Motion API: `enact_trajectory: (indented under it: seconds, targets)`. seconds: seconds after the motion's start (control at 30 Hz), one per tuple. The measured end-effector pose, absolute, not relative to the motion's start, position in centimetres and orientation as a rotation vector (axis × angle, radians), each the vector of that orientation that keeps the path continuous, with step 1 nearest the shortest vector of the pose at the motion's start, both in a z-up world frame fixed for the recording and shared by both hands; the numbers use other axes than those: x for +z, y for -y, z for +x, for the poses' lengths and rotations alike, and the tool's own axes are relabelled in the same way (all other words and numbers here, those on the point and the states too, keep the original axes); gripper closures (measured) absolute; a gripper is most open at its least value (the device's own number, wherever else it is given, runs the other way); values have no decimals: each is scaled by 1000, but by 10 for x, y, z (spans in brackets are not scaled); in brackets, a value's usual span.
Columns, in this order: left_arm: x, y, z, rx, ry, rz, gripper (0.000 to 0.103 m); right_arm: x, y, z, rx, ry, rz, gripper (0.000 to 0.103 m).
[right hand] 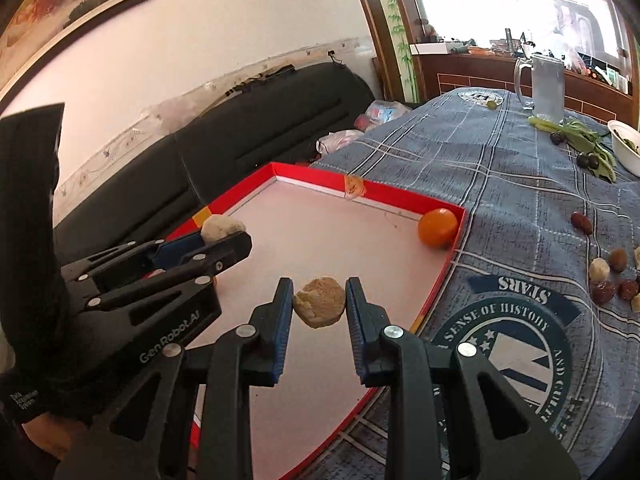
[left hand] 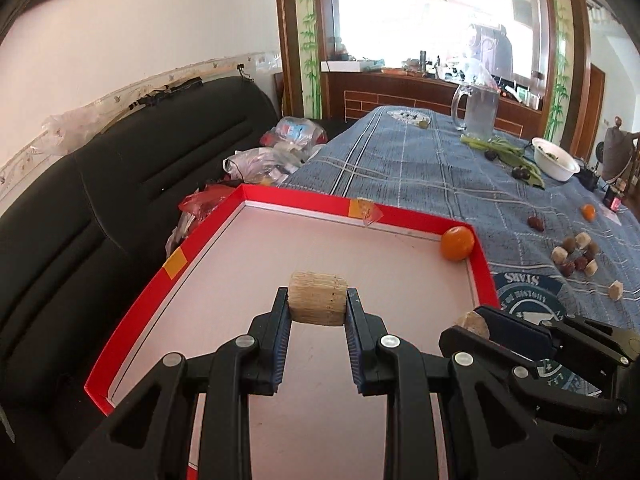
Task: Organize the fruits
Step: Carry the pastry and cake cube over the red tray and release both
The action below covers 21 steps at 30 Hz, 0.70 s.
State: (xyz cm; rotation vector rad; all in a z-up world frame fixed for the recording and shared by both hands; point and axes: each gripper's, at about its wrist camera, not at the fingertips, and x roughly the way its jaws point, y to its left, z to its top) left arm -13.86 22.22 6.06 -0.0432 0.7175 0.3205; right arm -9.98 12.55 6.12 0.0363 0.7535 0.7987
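Matt black plastic is seen on the left gripper (left hand: 318, 304), with ribbed blue pads (left hand: 283, 322) and shiny metal rivets. A rough, fibrous beige chunk (left hand: 318, 299) is clamped there. The red box (left hand: 132, 304) looks like smooth cardboard, the tablecloth (left hand: 400, 168) woven cloth, the orange (left hand: 457, 243) glossy.

Tongs: two, left tongs (left hand: 318, 300) and right tongs (right hand: 319, 302).
Tan chunks clamped in tongs: two, left chunk (left hand: 318, 299), right chunk (right hand: 319, 302).
Red tray (left hand: 304, 199): one.
Oranges: two, one in tray corner (left hand: 457, 243), one on desk cloth (left hand: 588, 212).
Loose tan chunks on cloth: about four, e.g. (left hand: 616, 290).
Brown fruits in cluster: about five, e.g. (left hand: 535, 223); exact count unclear.
Dark round fruits by greens: two, first (left hand: 490, 155), second (left hand: 520, 172).
Glass pitcher (left hand: 478, 110): one.
White bowl (left hand: 556, 159): one.
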Motion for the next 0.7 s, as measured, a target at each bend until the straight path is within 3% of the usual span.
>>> enact_trajectory:
  seconds: [0.33,0.57,0.7]
  targets:
    - [50,-228,-138,360,-765,-28,76,45,-129,-97,794,-810,18,74]
    - [54,-227,-140,403,-759,-2,39,45,-125,-96,797,-811,17,74]
    - [58,-221,-139,405,-751,17,36,51,-114,-95,801,-795,41,73]
